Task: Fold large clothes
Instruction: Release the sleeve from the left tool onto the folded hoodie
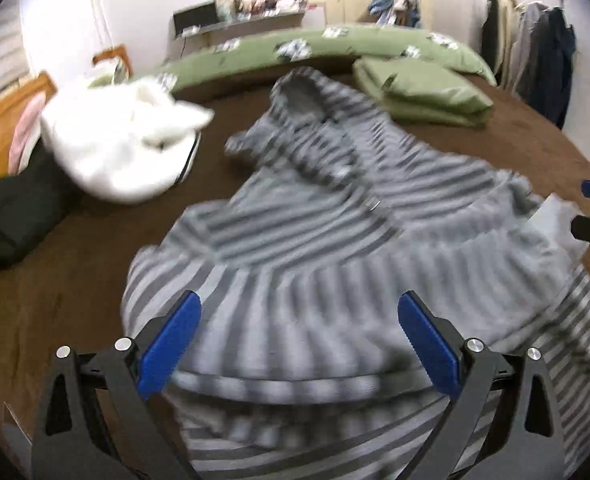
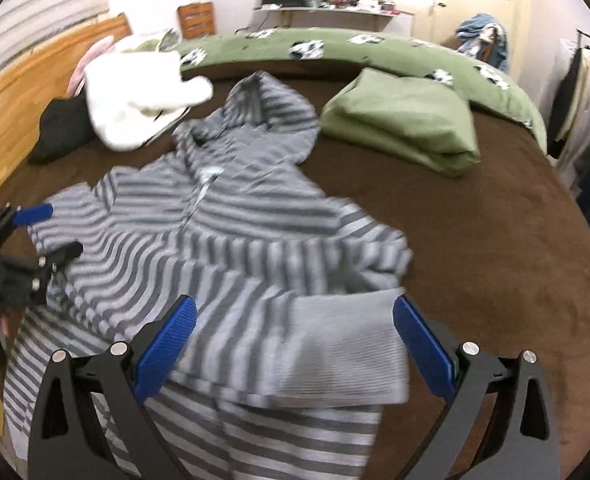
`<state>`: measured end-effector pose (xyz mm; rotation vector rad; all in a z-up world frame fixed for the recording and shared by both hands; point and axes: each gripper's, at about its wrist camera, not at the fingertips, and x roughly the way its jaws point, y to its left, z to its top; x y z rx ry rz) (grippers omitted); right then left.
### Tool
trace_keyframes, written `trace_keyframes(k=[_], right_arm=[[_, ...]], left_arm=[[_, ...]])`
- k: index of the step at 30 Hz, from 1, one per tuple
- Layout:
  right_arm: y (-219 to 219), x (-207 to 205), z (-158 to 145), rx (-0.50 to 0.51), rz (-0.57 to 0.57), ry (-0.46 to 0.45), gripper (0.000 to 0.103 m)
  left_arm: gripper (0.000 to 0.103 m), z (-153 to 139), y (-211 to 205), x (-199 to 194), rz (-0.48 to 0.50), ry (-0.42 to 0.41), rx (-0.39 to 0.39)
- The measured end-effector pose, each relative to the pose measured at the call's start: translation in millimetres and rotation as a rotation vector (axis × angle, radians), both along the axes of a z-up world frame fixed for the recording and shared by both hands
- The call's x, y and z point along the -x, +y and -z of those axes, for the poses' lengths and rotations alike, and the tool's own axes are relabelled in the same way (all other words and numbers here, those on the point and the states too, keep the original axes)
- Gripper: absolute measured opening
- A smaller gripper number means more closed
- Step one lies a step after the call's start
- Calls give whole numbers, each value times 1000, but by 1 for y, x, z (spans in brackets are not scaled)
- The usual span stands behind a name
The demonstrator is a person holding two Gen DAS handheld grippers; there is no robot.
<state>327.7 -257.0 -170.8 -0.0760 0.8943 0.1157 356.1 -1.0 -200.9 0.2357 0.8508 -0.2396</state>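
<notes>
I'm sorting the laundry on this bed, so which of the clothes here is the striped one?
The grey striped hoodie, spread out in the middle of the brown bedspread. The white garment and the black one near the headboard are plain.

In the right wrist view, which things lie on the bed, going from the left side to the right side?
Black garment → white garment → striped hoodie → folded green bedding.
</notes>
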Motion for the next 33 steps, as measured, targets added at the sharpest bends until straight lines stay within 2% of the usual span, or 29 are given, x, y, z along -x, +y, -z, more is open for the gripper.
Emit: trace_keyframes(k=[4,7,10,15,25,28,33], right_arm=[[12,0,32,11,8,44,97],[12,1,49,14,24,53,97],[11,-1,59,20,30,49,97],[6,-5,69,-1,53,45,97],[5,3,58,-18,55,28,97],[1,17,41,-55,46,11,97],[-13,54,10,-54,45,-18,97]], left_arm=[[96,32,17,9,4,39,-46],[96,48,30,20,-7,42,6],[96,49,38,23,-18,28,59],[97,53,40,23,-20,28,83],[96,50,39,22,-20,19,72],[96,35,42,30,-34,12,94],[96,1,59,64,-57,1,133]])
